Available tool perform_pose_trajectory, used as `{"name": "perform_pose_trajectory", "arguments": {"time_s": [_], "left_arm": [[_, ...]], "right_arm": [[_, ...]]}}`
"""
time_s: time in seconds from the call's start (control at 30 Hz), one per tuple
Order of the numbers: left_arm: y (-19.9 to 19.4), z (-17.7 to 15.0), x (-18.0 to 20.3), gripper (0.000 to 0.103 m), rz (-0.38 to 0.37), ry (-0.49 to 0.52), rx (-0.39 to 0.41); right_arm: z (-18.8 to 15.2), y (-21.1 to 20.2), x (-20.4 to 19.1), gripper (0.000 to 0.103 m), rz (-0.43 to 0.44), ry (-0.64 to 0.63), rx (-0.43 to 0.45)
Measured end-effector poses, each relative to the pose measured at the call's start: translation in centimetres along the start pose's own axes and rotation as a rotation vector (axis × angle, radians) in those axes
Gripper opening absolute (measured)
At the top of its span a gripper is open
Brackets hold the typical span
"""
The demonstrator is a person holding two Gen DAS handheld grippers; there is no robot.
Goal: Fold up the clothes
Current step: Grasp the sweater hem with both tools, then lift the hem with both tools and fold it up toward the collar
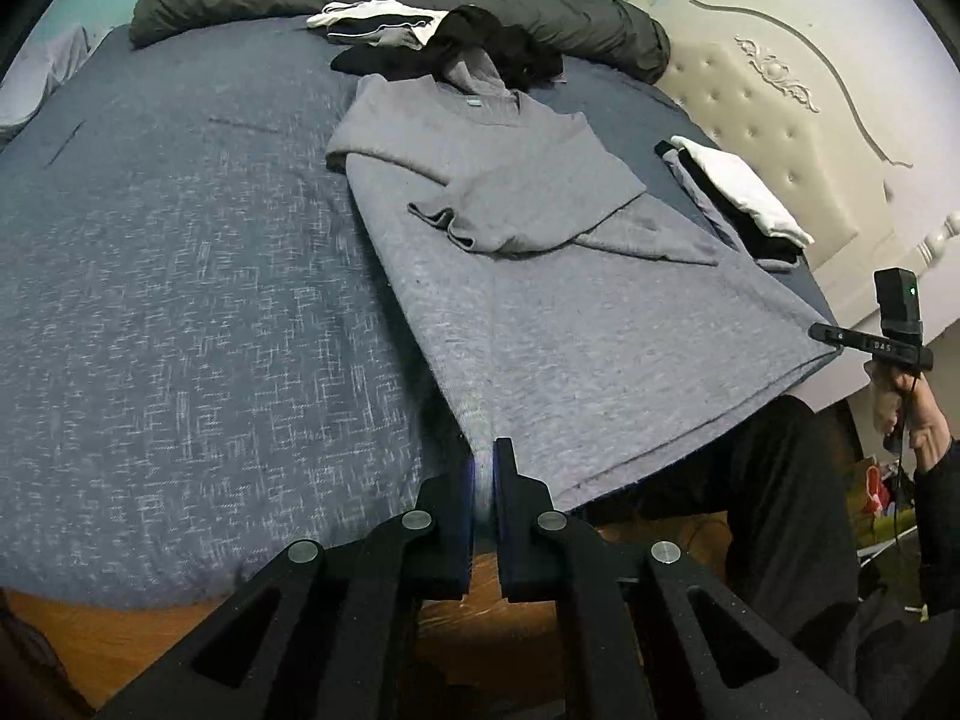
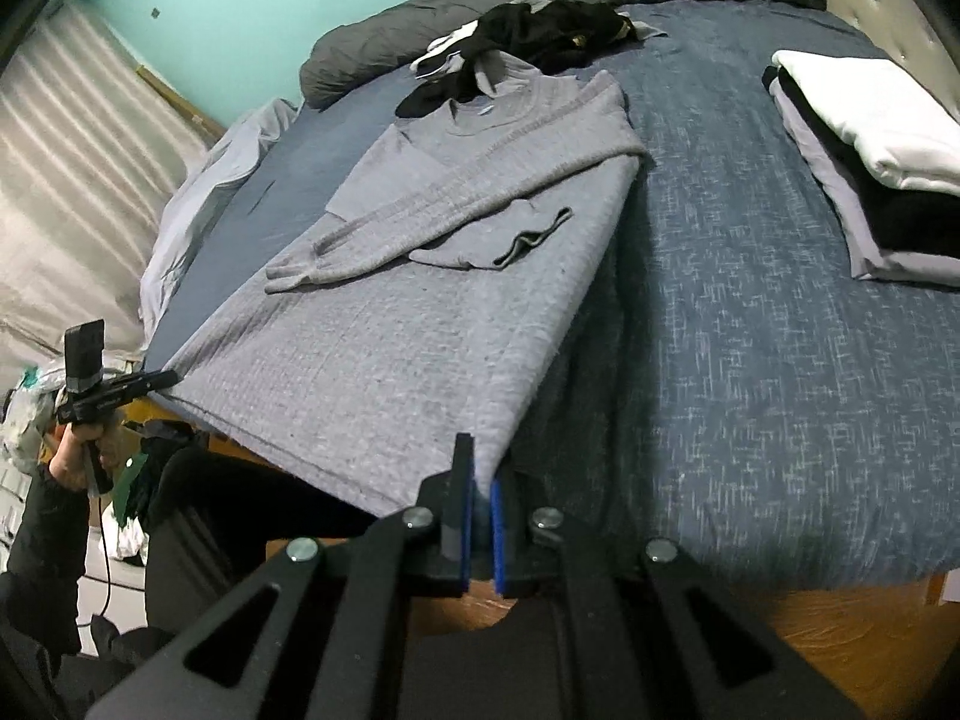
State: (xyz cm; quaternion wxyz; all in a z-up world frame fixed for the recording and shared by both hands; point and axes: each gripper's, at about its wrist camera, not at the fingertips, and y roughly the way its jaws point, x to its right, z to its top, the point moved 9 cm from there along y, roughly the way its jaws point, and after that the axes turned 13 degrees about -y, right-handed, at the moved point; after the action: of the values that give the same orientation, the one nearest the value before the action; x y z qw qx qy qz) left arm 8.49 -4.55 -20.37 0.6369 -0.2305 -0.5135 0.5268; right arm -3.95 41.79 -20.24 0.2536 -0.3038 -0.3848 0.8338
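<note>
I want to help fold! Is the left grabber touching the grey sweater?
Touching. The left wrist view shows the left gripper pinching the grey sweater hem between its fingers.

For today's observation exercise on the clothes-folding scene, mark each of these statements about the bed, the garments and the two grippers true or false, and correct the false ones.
1. Both sleeves of the grey sweater are folded across its chest. True.
2. The left gripper hangs open above the sweater. False: it is shut on a bottom corner of the sweater.
3. The right gripper pinches the sweater's other bottom corner. True.
4. The stack of folded clothes has a black garment on top. False: a white one lies on top.
5. A pile of unfolded clothes lies beyond the sweater's collar. True.
6. The bedsheet is plain white. False: it is mottled blue.
</note>
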Motion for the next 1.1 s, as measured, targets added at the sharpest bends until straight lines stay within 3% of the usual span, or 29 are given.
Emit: {"name": "perform_pose_trajectory", "arguments": {"time_s": [0.4,0.63,0.83,1.1], "left_arm": [[-2.2,-3.7,2.2,0.005,-0.019,0.053,-0.005],[-2.2,-2.7,2.3,0.005,-0.024,0.06,0.008],[-1.6,0.5,2.4,0.005,-0.044,0.041,0.024],[0.6,9.7,0.5,0.005,-0.041,-0.022,0.055]], "right_arm": [[-2.6,-2.2,-2.5,0.004,0.045,-0.059,-0.02],[-1.1,-2.8,-1.8,0.004,0.051,-0.043,0.012],[2.3,-2.5,-1.8,0.004,0.066,-0.044,0.033],[10.1,-0.8,2.1,0.004,0.062,0.024,0.042]]}}
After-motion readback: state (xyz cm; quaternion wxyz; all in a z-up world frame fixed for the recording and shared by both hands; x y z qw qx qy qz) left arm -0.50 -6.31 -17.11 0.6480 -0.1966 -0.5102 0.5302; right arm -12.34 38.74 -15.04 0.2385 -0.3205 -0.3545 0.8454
